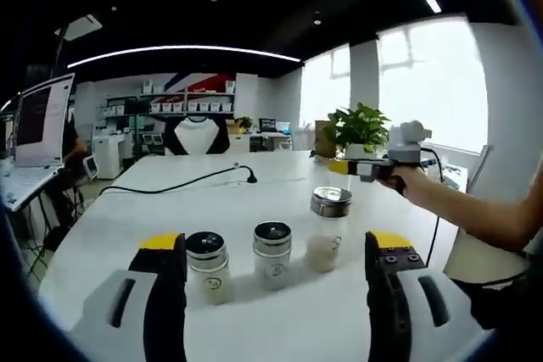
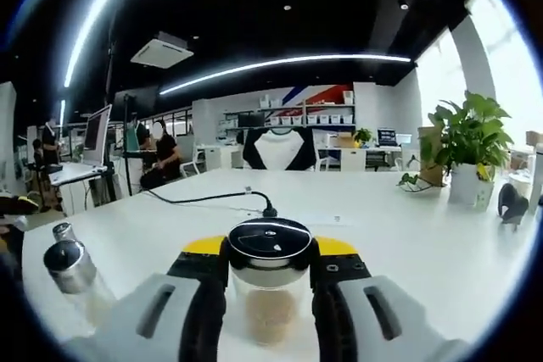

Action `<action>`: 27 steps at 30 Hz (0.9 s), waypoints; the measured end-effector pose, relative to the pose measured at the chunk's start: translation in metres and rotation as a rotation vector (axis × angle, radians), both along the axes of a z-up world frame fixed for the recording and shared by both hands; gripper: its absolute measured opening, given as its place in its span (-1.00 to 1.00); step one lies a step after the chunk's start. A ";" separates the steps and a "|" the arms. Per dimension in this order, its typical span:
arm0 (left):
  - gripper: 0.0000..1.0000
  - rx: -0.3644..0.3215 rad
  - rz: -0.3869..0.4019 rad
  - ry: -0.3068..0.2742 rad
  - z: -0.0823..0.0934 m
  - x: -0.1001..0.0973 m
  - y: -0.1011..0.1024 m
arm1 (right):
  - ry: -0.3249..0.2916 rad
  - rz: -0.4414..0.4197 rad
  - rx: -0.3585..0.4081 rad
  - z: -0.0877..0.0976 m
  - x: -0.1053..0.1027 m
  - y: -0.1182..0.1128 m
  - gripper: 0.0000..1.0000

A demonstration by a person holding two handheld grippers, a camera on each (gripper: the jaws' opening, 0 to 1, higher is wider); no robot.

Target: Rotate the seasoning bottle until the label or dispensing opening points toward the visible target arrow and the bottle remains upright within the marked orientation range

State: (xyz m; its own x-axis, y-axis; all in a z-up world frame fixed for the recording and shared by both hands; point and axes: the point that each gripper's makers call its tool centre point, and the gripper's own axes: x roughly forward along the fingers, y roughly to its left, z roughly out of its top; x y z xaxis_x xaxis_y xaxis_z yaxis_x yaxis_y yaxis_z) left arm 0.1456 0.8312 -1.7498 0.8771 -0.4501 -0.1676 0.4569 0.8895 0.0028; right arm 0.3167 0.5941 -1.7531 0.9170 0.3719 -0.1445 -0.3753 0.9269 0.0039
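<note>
Clamped between my right claw's (image 2: 270, 311) jaws, the seasoning bottle (image 2: 270, 290) stands upright: clear glass, black-and-chrome lid, pale powder filling its lower part. In the left gripper view it is the tallest of three jars, at the right end of the row on the white counter (image 1: 254, 201); a middle jar (image 1: 272, 253) and a left jar (image 1: 208, 265) stand beside it. My left claw (image 1: 276, 294) hangs open, near the row. A person's forearm (image 1: 475, 209) reaches in from the right.

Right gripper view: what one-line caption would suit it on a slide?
Right gripper closed on a black-capped seasoning bottle standing on a white table.
</note>
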 end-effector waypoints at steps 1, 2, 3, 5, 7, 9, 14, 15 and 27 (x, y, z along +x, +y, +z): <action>0.92 0.033 0.005 -0.019 0.001 0.000 -0.001 | 0.005 0.010 -0.014 0.000 -0.008 0.001 -0.31; 0.95 0.045 -0.001 -0.024 0.002 -0.002 -0.004 | 0.004 0.016 -0.018 0.001 -0.013 0.001 -0.31; 0.96 0.050 -0.017 -0.024 0.002 -0.004 -0.009 | 0.007 0.025 -0.019 0.001 -0.021 0.002 -0.31; 0.97 0.049 -0.028 -0.032 0.005 -0.008 -0.014 | 0.008 0.037 -0.011 0.004 -0.032 0.003 -0.31; 1.00 0.050 -0.047 -0.041 0.007 -0.013 -0.019 | 0.005 0.052 0.021 0.008 -0.048 0.004 -0.31; 0.99 0.058 -0.074 -0.033 0.006 -0.018 -0.024 | -0.002 0.065 0.049 0.013 -0.062 0.004 -0.31; 0.98 -0.030 -0.169 -0.037 0.013 -0.030 -0.053 | 0.033 0.096 0.035 0.013 -0.090 0.010 -0.31; 0.98 -0.026 -0.176 -0.037 0.013 -0.031 -0.056 | 0.034 0.103 0.028 0.013 -0.094 0.011 -0.31; 0.93 0.039 -0.206 -0.008 -0.008 -0.041 -0.088 | 0.035 0.242 0.087 0.025 -0.153 0.039 -0.31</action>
State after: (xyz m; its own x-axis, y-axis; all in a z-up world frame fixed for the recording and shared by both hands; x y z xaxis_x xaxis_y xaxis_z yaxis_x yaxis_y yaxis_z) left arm 0.1049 0.7434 -1.7580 0.7685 -0.6136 -0.1815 0.6292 0.7762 0.0399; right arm 0.1636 0.6335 -1.7284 0.7949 0.5921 -0.1322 -0.5842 0.8059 0.0967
